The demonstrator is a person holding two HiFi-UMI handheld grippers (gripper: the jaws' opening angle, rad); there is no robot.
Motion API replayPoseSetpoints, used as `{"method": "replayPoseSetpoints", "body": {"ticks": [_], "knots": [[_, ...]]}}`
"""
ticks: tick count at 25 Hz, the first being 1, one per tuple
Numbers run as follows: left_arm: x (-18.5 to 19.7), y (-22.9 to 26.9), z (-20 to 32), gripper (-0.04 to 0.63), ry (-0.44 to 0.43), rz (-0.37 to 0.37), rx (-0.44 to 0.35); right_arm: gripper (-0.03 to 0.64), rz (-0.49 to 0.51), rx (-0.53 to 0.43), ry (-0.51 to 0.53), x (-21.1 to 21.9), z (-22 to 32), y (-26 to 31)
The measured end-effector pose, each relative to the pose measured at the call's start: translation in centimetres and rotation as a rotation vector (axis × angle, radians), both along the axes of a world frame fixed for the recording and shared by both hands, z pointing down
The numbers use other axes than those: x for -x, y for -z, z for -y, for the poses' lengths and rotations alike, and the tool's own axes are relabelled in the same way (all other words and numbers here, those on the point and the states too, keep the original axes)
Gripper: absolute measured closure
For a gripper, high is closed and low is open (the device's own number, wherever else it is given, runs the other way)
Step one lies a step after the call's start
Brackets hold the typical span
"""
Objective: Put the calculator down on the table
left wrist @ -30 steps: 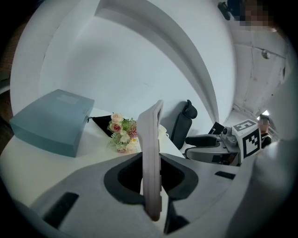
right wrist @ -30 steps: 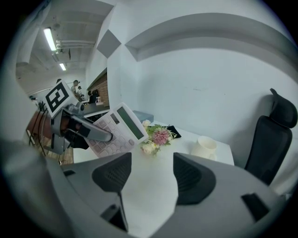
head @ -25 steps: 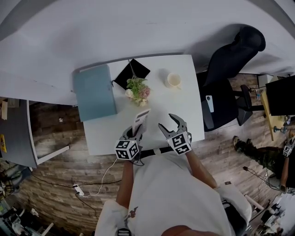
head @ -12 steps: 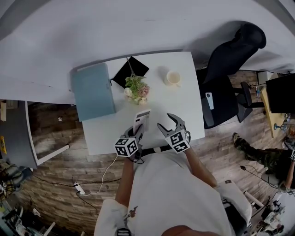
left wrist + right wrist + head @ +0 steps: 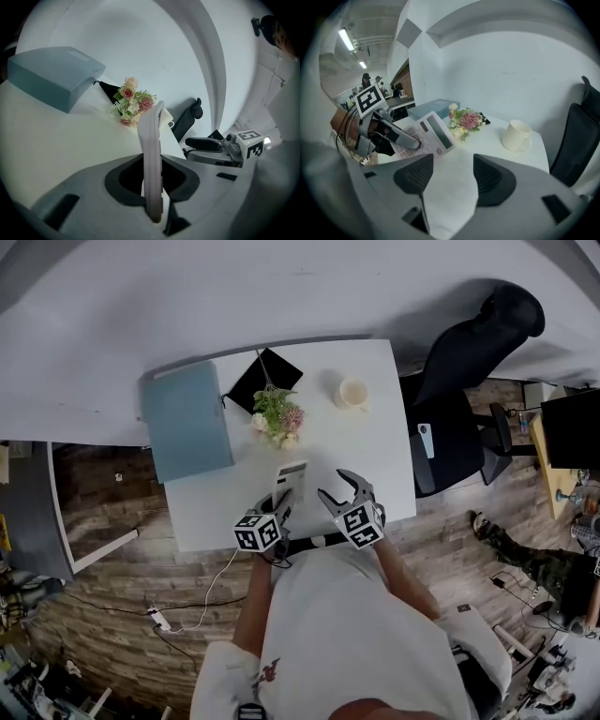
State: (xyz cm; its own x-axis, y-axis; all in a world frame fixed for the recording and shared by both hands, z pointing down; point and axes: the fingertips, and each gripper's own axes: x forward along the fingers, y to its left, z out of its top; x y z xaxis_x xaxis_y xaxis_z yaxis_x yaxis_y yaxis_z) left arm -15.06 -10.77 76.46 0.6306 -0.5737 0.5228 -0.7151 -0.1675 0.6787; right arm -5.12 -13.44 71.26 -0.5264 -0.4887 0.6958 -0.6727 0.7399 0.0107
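My left tongs (image 5: 279, 509) clamped on near end of calculator (image 5: 291, 480) | calculator juts tilted ahead of them, over counter (image 5: 380, 432) | my right tongs (image 5: 337, 491) apart, nothing between, just right of calculator

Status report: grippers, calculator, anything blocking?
Left gripper shut on calculator, right gripper open, empty. Calculator tilted, not yet flat on table. Flowers beyond, not blocking.

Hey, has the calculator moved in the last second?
Yes, slightly. In the head view the calculator sits a little farther from the flowers, nearer the front edge of the table, still clamped in the left gripper.
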Motion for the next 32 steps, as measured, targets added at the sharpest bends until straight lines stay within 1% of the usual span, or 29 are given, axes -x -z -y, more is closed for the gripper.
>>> {"method": "replayPoseSetpoints", "body": {"ticks": [5,14,20,23,32], "knots": [[-0.1,-0.6,-0.1,0.525,0.008,-0.037,0.024,0.348,-0.005,0.005,0.001,0.0,0.0,-0.3],[-0.3,-1.7,-0.5,0.525,0.011,-0.052,0.057,0.348,-0.014,0.016,0.005,0.0,-0.5,-0.9],[-0.5,-2.2,-0.8,0.522,0.017,-0.082,0.079,0.350,-0.014,0.014,0.010,0.0,-0.7,-0.9],[-0.3,-2.6,-0.8,0.515,0.019,-0.062,0.076,0.350,-0.015,0.015,0.013,0.0,-0.8,-1.0],[0.2,-3.0,-0.5,0.480,-0.006,0.052,0.044,0.350,-0.018,0.011,0.020,0.3,-0.9,-0.9]]}}
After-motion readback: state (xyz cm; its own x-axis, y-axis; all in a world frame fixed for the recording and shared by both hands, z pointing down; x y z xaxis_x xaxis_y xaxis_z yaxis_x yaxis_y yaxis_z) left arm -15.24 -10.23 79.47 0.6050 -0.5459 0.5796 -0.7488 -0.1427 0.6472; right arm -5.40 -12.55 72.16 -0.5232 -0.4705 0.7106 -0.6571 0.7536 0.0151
